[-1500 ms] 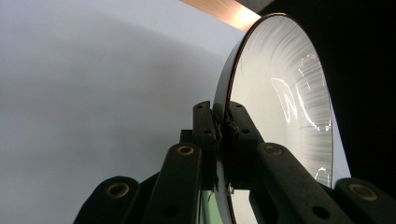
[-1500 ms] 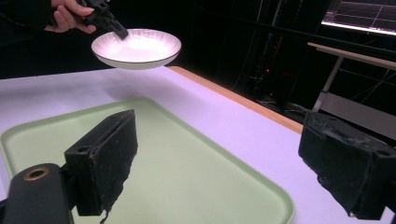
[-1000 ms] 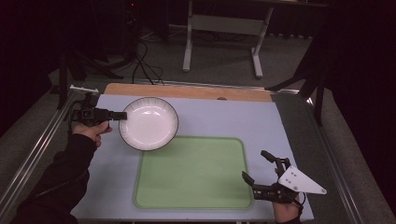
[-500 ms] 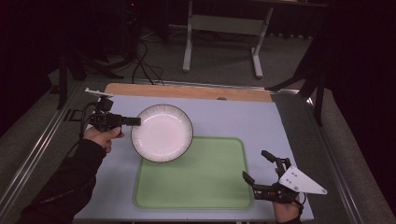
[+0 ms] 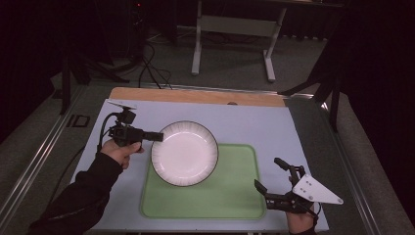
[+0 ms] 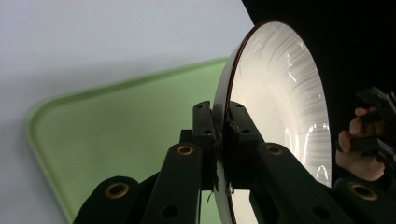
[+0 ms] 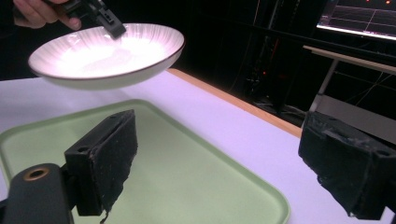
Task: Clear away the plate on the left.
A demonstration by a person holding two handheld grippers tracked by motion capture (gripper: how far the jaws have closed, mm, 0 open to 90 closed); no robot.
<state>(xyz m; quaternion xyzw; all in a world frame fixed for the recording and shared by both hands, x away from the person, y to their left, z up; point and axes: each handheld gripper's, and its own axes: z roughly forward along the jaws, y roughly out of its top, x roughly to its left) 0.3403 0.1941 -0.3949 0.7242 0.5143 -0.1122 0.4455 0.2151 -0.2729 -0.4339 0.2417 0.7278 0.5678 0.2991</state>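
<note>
A: Start nearest the camera. State of the right gripper [image 5: 272, 175]?

B: It sits at the lower right of the high view, just off the tray's right edge. Jaws stand wide apart and hold nothing; in the right gripper view bare tray shows between the two pads.

A: Next, the green tray [image 5: 230, 196]?

B: Flat on the tabletop [image 5: 254, 122], lower centre of the frame, nothing resting on it.

A: And the white plate [image 5: 185, 152]?

B: Centre of the frame, overlapping the tray's upper left corner. The right gripper view shows it held in the air, clear of the tray, roughly level.

A: Grip on it?

B: The left gripper [image 5: 155, 136], left of centre, has its jaws closed tight on the plate's left rim; the left gripper view shows the rim pinched between both pads.

A: Governing relation for the coming move?

B: The tray's open middle lies down and right of the plate. Judgement: the left hand, the only one bearing the plate, carries it that way and lowers it.
</note>
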